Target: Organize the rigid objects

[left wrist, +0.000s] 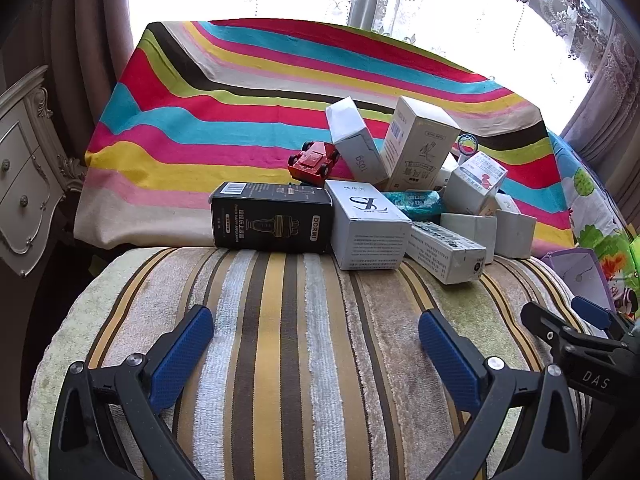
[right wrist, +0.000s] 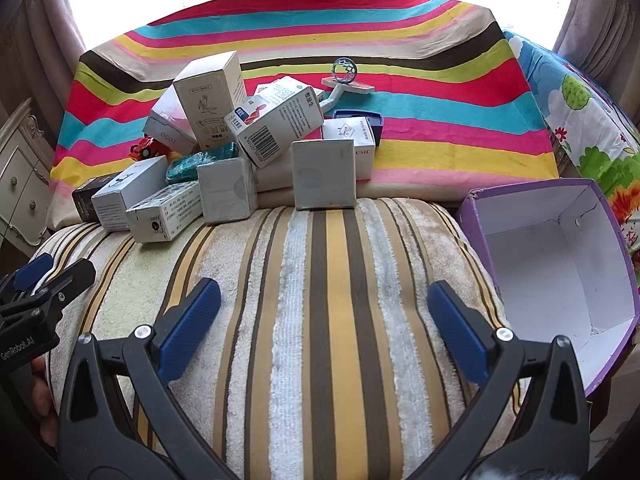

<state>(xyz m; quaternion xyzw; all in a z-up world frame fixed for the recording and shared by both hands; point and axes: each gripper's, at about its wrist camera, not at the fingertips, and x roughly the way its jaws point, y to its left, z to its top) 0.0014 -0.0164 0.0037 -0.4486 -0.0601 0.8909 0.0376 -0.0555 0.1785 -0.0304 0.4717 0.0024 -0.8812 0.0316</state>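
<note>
A heap of small boxes lies on the striped cloth ahead. In the left wrist view a black box point(left wrist: 272, 216), a white box point(left wrist: 366, 224) and a red toy car point(left wrist: 314, 160) are nearest. My left gripper point(left wrist: 316, 320) is open and empty, well short of them. In the right wrist view a square white box point(right wrist: 324, 174), a barcode box point(right wrist: 276, 124) and a tall cream box point(right wrist: 210, 98) show. My right gripper point(right wrist: 324, 296) is open and empty over the striped towel. An open purple bin point(right wrist: 560, 264) stands to its right.
A brown and yellow striped towel point(right wrist: 320, 320) covers the near surface. A glass ball on a white stand point(right wrist: 344, 74) sits behind the heap. A white dresser point(left wrist: 24, 168) is at the left. Curtains and a bright window are behind.
</note>
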